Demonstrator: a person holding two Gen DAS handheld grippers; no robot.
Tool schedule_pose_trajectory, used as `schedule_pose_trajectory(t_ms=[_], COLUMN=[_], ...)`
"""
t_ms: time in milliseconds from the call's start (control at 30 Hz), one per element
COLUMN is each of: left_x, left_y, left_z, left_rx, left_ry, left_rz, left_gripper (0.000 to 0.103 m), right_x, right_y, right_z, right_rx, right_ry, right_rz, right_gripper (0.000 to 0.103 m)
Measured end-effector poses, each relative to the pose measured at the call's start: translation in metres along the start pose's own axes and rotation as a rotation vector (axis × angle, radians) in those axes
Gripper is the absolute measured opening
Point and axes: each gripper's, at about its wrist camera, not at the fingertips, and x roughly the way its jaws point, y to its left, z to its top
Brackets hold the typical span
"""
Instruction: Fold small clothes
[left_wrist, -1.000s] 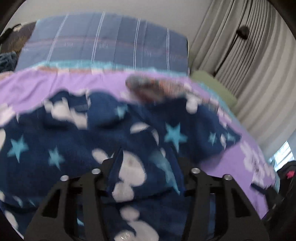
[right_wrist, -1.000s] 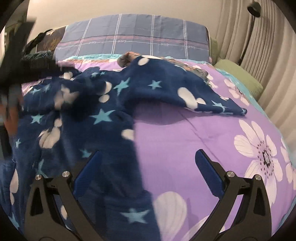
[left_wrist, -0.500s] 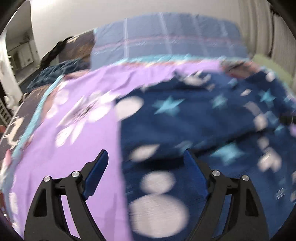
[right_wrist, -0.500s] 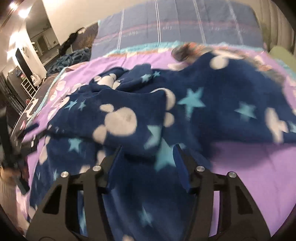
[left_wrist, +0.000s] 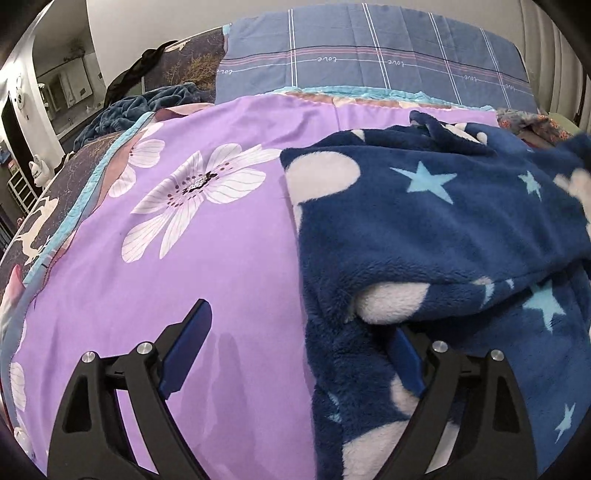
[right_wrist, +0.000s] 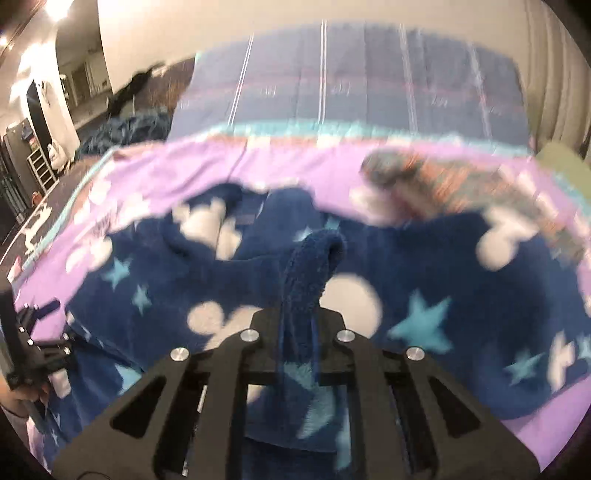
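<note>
**Right gripper pinches the fleece garment; left gripper spread wide at its edge**

Left wrist view: the left gripper (left_wrist: 299, 339) has just been opening and its jaws now stand wide apart, pressing on nothing. Its left blue-padded finger hangs over the bare purple bedsheet with white flower print (left_wrist: 207, 229); its right finger sits at the near edge of the navy-blue fleece garment with light-blue stars and white mouse-head patches (left_wrist: 424, 221), partly hidden under a fold of the pile. The garment lies rumpled over the right half of the sheet, its left hem running roughly straight away from the camera. Behind the sheet stands a grey-blue checked pillow with thin white and pink lines (left_wrist: 369, 59).

Right wrist view, motion-blurred: the right gripper (right_wrist: 297, 321) has just been closing and is now clenched on a ridge of the same fleece garment (right_wrist: 424, 280), which rises as a dark-blue fold between the black jaws. The rest of the garment spreads across the purple sheet (right_wrist: 207, 166). At the far left edge the left gripper (right_wrist: 33, 343) shows, small and dark, at the garment's border.
</note>
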Motion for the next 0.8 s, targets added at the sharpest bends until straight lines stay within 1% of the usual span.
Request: schedule_pose_trajectory(t_ms=[33, 67, 100, 167, 200, 267, 300, 333, 367, 433, 467, 500, 533, 567, 600, 633, 667, 700, 767, 800], left_x=[0.0, 0.001, 0.002, 0.002, 0.001, 0.0, 0.0, 0.0, 0.0, -0.001, -0.002, -0.003, -0.006, -0.009, -0.014, -0.019, -0.026, -0.032, -0.045, -0.05], left_y=[0.0, -0.001, -0.001, -0.006, -0.008, -0.011, -0.01, -0.01, -0.009, -0.009, -0.009, -0.009, -0.01, -0.01, -0.01, -0.01, -0.012, -0.013, -0.016, -0.017], left_z=[0.0, -0.001, -0.001, -0.002, -0.002, -0.004, -0.004, -0.004, -0.004, -0.004, -0.004, -0.004, -0.004, -0.004, -0.004, -0.004, -0.005, -0.006, -0.005, -0.004], left_rx=[0.001, 0.004, 0.008, 0.027, 0.035, 0.047, 0.046, 0.044, 0.04, 0.037, 0.038, 0.039, 0.041, 0.042, 0.045, 0.051, 0.06, 0.068, 0.085, 0.088], left_ry=[0.0, 0.002, 0.004, 0.001, -0.004, -0.014, -0.014, -0.012, -0.011, -0.013, -0.016, -0.02, -0.031, -0.039, -0.05, -0.058, -0.065, -0.071, -0.089, -0.098], left_rz=[0.002, 0.007, 0.014, 0.04, 0.051, 0.07, 0.07, 0.067, 0.064, 0.064, 0.067, 0.072, 0.079, 0.081, 0.077, 0.065, 0.05, 0.043, 0.043, 0.049], left_gripper=[0.09, 0.091, 0.093, 0.093, 0.093, 0.093, 0.093, 0.093, 0.093, 0.093, 0.093, 0.093, 0.092, 0.088, 0.079, 0.074, 0.063, 0.053, 0.045, 0.045], right_x=[0.003, 0.015, 0.028, 0.056, 0.061, 0.047, 0.035, 0.023, 0.005, -0.012, -0.021, -0.022, -0.02, -0.015, -0.001, 0.013, 0.021, 0.019, 0.009, 0.001], right_y=[-0.008, -0.02, -0.027, -0.04, -0.046, -0.048, -0.048, -0.046, -0.042, -0.033, -0.023, -0.018, -0.013, -0.013, -0.013, -0.014, -0.021, -0.024, -0.027, -0.028], right_z=[0.001, -0.001, -0.006, -0.02, -0.029, -0.036, -0.038, -0.04, -0.042, -0.041, -0.044, -0.045, -0.051, -0.054, -0.062, -0.067, -0.076, -0.078, -0.078, -0.078], right_rx=[0.013, 0.04, 0.052, 0.073, 0.103, 0.149, 0.167, 0.172, 0.16, 0.098, 0.031, -0.001, -0.024, -0.028, -0.028, -0.021, 0.011, 0.029, 0.057, 0.066], right_ry=[0.01, 0.043, 0.086, 0.192, 0.185, 0.109, 0.076, 0.043, -0.009, -0.028, -0.015, 0.003, 0.039, 0.066, 0.139, 0.196, 0.201, 0.175, 0.147, 0.137], right_rz=[-0.036, -0.08, -0.098, -0.098, -0.081, -0.073, -0.073, -0.073, -0.058, -0.013, 0.034, 0.059, 0.081, 0.082, 0.058, 0.037, 0.049, 0.066, 0.094, 0.114], right_gripper=[0.01, 0.01, 0.01, 0.013, 0.017, 0.035, 0.059, 0.071, 0.071, 0.069, 0.064, 0.056, 0.047, 0.042, 0.032, 0.023, 0.02, 0.02, 0.02, 0.023])
